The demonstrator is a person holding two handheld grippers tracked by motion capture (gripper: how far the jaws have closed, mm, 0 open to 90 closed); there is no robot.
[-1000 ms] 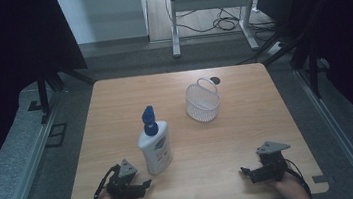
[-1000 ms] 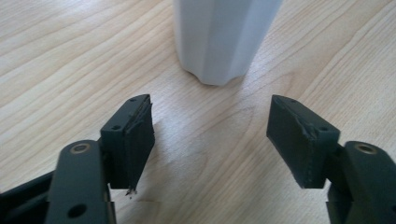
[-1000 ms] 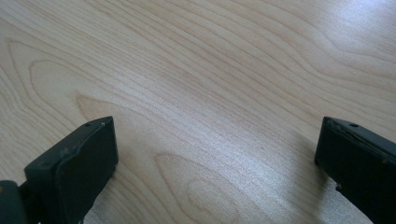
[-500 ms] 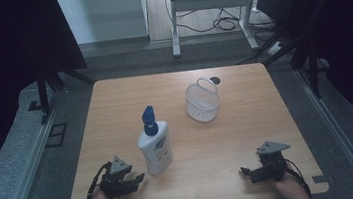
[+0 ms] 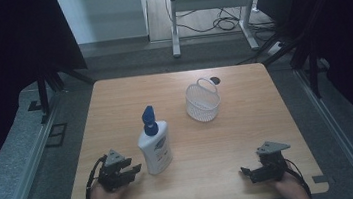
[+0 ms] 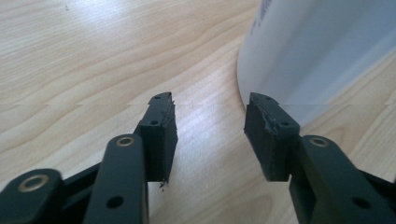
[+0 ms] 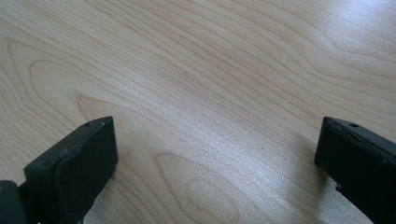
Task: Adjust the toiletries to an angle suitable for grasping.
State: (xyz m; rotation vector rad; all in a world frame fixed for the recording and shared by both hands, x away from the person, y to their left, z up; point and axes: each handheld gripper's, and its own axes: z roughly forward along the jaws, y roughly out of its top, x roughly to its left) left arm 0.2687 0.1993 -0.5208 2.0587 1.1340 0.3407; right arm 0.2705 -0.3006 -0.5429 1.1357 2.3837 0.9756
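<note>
Tools first: my left tool (image 5: 131,173) sits low on the counter (image 5: 114,101) just beside the bottle (image 5: 156,151), which stands upright near the front edge, left of centre. Its jaws are about half open and have just been closing, but nothing is between them; in the left gripper view the white bottle (image 6: 317,56) stands just past the right-hand pad (image 6: 266,135), off to the side of the gap, and I cannot tell whether that pad touches it. My right tool (image 5: 247,172) rests at the front right of the counter, well apart from everything, jaws wide open over bare wood in the right gripper view, holding nothing.

I judge the work has barely begun: the bottle is not gripped and has not been lifted. What is left, as I read it, is to line the left jaws up around the bottle's body, close on it and carry it off, perhaps to the basket.

That basket (image 5: 203,101), a small white mesh one with a loop handle, stands farther back, right of centre, and looks empty. The bottle's blue cap (image 5: 149,120) is on, and its fill level I cannot see.
</note>
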